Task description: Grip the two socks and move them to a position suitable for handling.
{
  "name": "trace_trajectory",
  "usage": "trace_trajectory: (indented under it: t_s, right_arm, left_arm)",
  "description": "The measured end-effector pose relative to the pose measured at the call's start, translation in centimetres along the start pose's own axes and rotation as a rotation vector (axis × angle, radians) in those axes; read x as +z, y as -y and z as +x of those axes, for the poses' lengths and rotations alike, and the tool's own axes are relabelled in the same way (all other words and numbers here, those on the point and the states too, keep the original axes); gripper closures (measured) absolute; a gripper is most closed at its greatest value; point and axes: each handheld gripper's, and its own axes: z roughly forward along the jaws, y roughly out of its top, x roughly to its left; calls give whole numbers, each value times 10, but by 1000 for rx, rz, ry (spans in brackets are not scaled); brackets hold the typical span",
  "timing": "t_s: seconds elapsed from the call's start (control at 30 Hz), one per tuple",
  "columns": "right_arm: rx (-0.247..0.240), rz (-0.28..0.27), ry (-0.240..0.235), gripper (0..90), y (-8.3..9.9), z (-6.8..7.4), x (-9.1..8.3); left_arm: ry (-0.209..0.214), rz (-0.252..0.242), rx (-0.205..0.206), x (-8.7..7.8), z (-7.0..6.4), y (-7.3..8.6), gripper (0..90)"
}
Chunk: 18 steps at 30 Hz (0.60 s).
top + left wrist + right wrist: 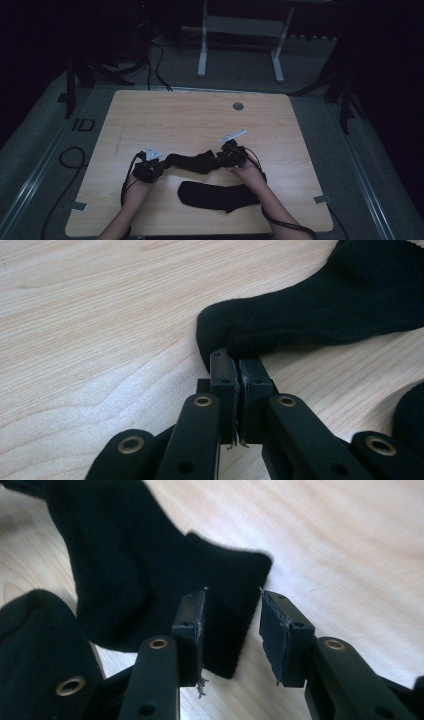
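Left gripper [239,371] jaws pinch toe of far sock [196,161]; right gripper [231,622] jaws wide astride cuff. Close squarely on cuff before lifting.

Both forearms enter from bottom edge, angled inward, hands low over table. Left gripper [150,167]: jaws pressed together, pads meeting, tips pointing right and slightly forward. Right gripper [227,157]: jaws parted, clear gap between pads, tips pointing left. Grey plate on each tilted up. Dim high view; wrist angles hard to judge, seemingly level.
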Motion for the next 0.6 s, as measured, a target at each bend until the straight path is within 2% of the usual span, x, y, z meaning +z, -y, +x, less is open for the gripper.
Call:
trace_trajectory:
  t_s: [0.03, 0.1, 0.17, 0.2, 0.3, 0.37, 0.43, 0.47, 0.5, 0.53, 0.6]
  right_arm:
    - [0, 10, 2, 620, 1, 0, 3]
    - [-1, 21, -2, 685, 4, 0, 8]
    - [-7, 18, 14, 823, 5, 2, 10]
    - [-5, 15, 14, 847, 6, 1, 9]
    - [3, -10, 18, 863, 5, -2, 0]
    - [10, -30, 26, 864, 4, -4, -9]
    - [1, -50, 44, 864, 3, -6, -20]
    - [1, -50, 44, 864, 3, -6, -20]
    - [-1, -62, 46, 863, 3, -7, -26]
    - [1, -84, 48, 863, 3, -9, -38]
    - [11, -105, 51, 863, 6, -14, -49]
  left_arm:
    - [2, 0, 1, 0, 0, 0, 877]
    - [10, 2, 6, 0, 0, 1, 878]
    - [12, 1, 12, -1, -1, 1, 877]
    - [22, 3, 16, -1, -2, 1, 878]
    - [30, 6, 24, -1, -4, 0, 877]
    - [30, 9, 45, -1, -6, -2, 877]
    - [36, 11, 61, 1, -10, -3, 877]
    - [36, 11, 61, 1, -10, -3, 877]
    - [44, 15, 78, 2, -15, -5, 877]
    - [43, 14, 84, 3, -17, -6, 877]
    - [58, 18, 93, 5, -20, -8, 877]
